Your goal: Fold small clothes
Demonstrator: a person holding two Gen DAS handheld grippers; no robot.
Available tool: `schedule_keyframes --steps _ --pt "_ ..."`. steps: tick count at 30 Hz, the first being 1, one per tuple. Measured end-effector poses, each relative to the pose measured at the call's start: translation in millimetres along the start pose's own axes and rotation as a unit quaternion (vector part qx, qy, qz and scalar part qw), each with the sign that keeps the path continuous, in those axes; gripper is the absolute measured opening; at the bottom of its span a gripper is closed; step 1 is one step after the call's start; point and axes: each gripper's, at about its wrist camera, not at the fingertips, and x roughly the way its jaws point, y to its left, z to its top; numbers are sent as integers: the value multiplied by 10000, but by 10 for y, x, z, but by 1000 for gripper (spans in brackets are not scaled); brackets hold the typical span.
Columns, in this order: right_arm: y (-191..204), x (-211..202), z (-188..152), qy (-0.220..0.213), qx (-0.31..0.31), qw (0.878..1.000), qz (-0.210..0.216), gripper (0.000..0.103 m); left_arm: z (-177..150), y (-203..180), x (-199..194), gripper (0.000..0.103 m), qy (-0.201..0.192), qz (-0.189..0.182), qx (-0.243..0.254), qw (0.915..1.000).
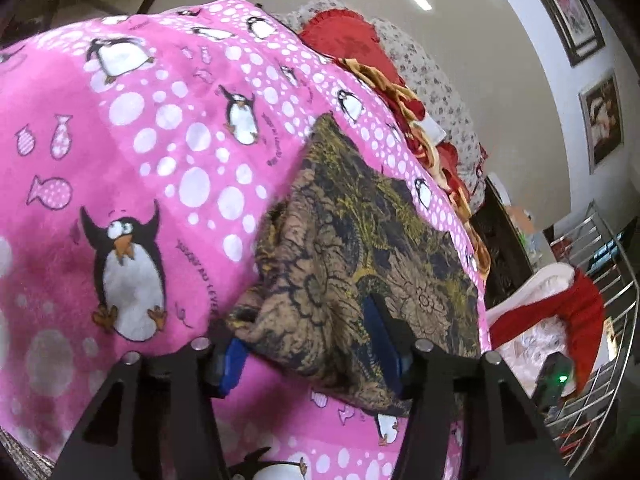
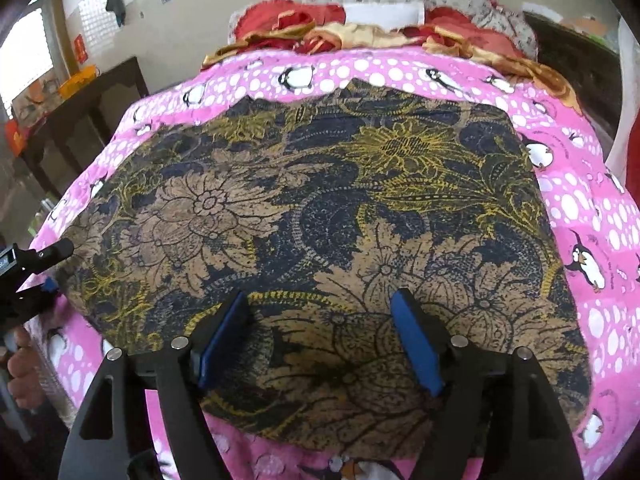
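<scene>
On pink penguin blanket [image 2: 580,208], floral garment [image 2: 320,200] flat

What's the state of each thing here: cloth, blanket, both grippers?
Floral cloth: spread flat on the blanket, left edge bunched up.
Penguin blanket: spread out under the cloth.
Left gripper: open, fingers astride the cloth's bunched edge.
Right gripper: open, fingers over the cloth's near edge, nothing gripped.
Red fabric: crumpled behind the blanket.
</scene>
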Motion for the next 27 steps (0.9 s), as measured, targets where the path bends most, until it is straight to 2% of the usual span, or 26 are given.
schedule_keyframes --steps 2,5,8,10,13,15,18,21,25,27 --pt "81 -162 186 -108 -17 9999 12 70 12 15 10 31 6 145 -13 9999" --pt "267 -298 531 -264 -115 9990 336 69 0 -6 41 14 39 448 112 9989" --pt "586 -168 995 38 -260 9959 869 69 -57 -230 5 11 -169 883 691 9936" --pt "838 31 1314 287 -294 9914 1239 69 -118 -499 -77 10 -518 1106 1347 9833" --pt "1172 314 1675 557 -454 9830 1692 69 -200 -829 -174 10 -862 1051 2059 9691" --pt "1412 539 1903 847 -510 9718 2139 69 -248 -1023 -237 10 -1015 890 2458 9599" --pt "1687 774 2100 1052 -690 9675 2195 69 -282 -1221 -296 10 -1138 685 2840 9496" --pt "1865 1000 2193 1483 -813 9606 2206 69 -279 -1353 -266 10 -1096 557 2938 9479" --pt "2146 1156 2209 1817 -1482 9606 1490 69 -277 -1445 -222 10 -994 458 3016 9471" --pt "2230 1183 2211 1938 -1729 9562 1353 69 -293 -1501 -210 10 -971 397 3082 9455"
